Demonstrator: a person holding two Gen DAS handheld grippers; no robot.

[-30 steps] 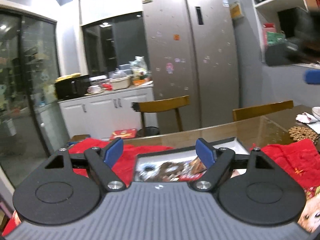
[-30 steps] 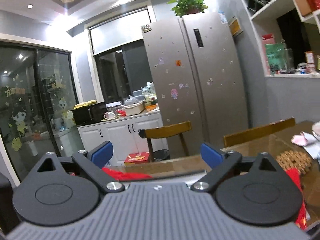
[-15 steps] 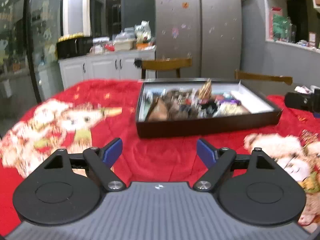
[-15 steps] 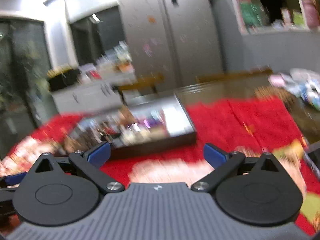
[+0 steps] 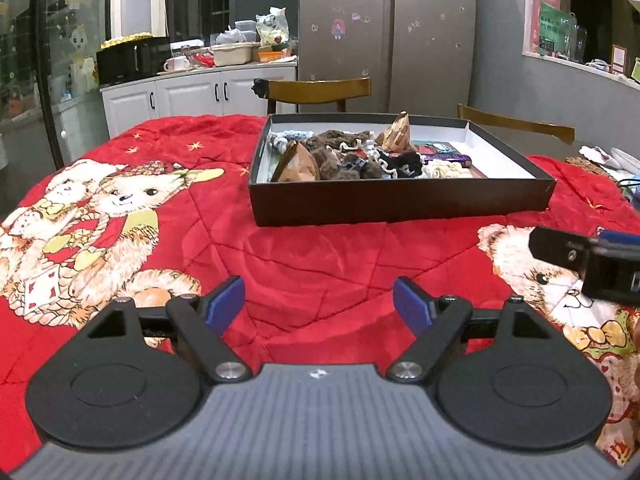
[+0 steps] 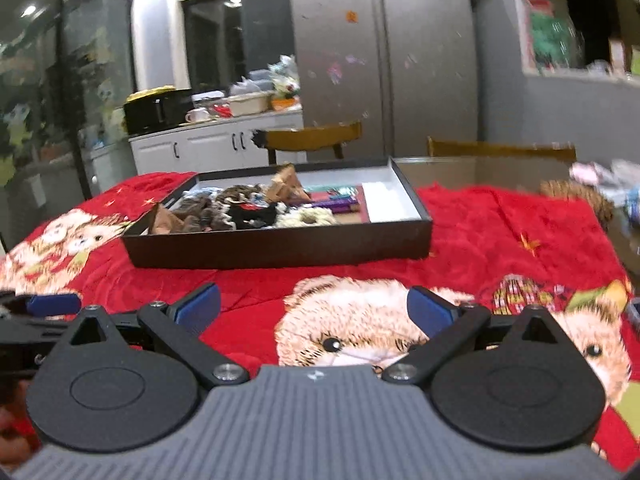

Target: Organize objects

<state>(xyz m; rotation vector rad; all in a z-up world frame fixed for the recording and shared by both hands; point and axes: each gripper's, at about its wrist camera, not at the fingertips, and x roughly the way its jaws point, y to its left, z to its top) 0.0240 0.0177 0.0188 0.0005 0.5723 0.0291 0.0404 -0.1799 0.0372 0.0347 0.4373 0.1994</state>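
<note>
Left tool (image 5: 319, 298) is being held low over the red cloth (image 5: 320, 252), fingers spread apart, nothing between them. Right tool (image 6: 314, 308) is being held likewise, fingers wide apart and empty; it is also being seen at the right edge of the left view, so the two are being kept side by side, both aimed at the box (image 5: 400, 204).

Box is being carried by the cloth-covered table, just ahead of both tools. Things are being kept inside it: brown pouches (image 5: 300, 166), dark scrunchies (image 5: 402, 164), a pale one (image 5: 444, 168), a purple tube (image 5: 448, 158). They are being crowded to the left and middle; the right end (image 6: 386, 200) is showing bare white floor. No loose item is being seen on the cloth near the tools.

Judgement: the scene is fitting either a heap awaiting sorting or a box already filled. The open stance is suiting a reach into the box, but which is not being settled.
</note>
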